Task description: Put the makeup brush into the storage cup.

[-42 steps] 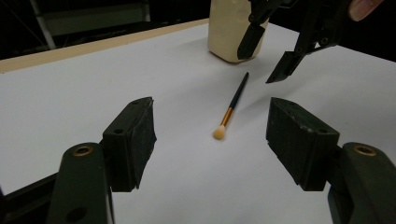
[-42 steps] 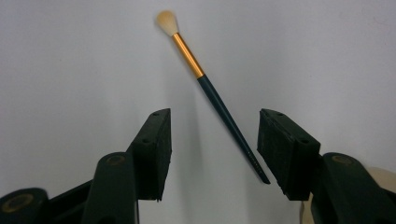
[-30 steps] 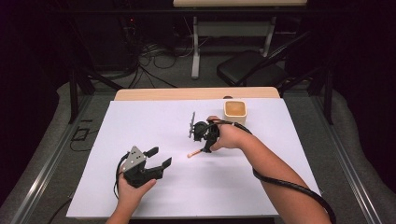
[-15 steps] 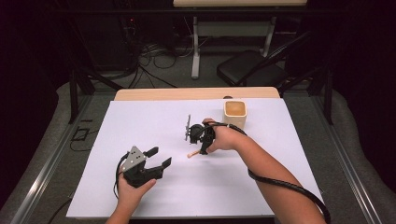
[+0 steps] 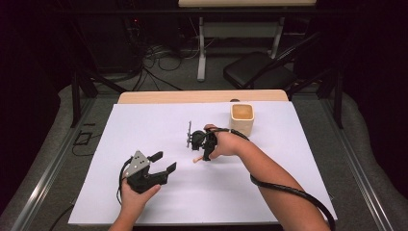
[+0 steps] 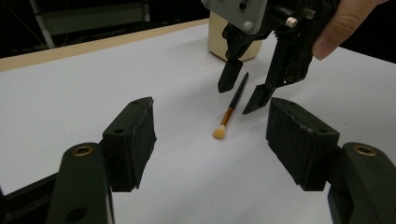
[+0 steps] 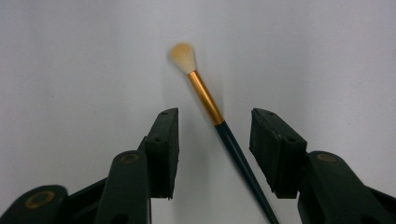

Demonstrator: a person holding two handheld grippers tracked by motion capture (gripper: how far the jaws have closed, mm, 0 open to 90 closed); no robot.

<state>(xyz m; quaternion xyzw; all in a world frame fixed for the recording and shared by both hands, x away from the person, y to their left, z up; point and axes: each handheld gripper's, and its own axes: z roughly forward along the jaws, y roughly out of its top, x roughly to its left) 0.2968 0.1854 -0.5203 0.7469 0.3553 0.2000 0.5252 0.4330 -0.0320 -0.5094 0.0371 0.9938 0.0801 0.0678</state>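
A small brush (image 7: 205, 95) with a dark handle, a gold ferrule and a cream tip lies flat on the white table (image 5: 288, 168). My right gripper (image 5: 199, 144) points down over it, with one jaw on each side of the handle (image 7: 233, 147). Its jaws have just been closing, but a gap remains on both sides, so it is open. The left gripper view shows the same brush (image 6: 232, 109) under the right gripper (image 6: 243, 93). My left gripper (image 5: 163, 162) rests open near the front left, aimed at the brush, with nothing between its fingers (image 6: 133, 140).
A beige cup (image 5: 241, 118) stands just behind and to the right of the right hand. The right gripper's black cable (image 5: 288, 192) trails along the forearm. A chair (image 5: 260, 72) and cables lie on the floor beyond the table's far edge.
The right hand has shifted slightly left and settled over the brush, with its jaws a little narrower. The left gripper has not moved.
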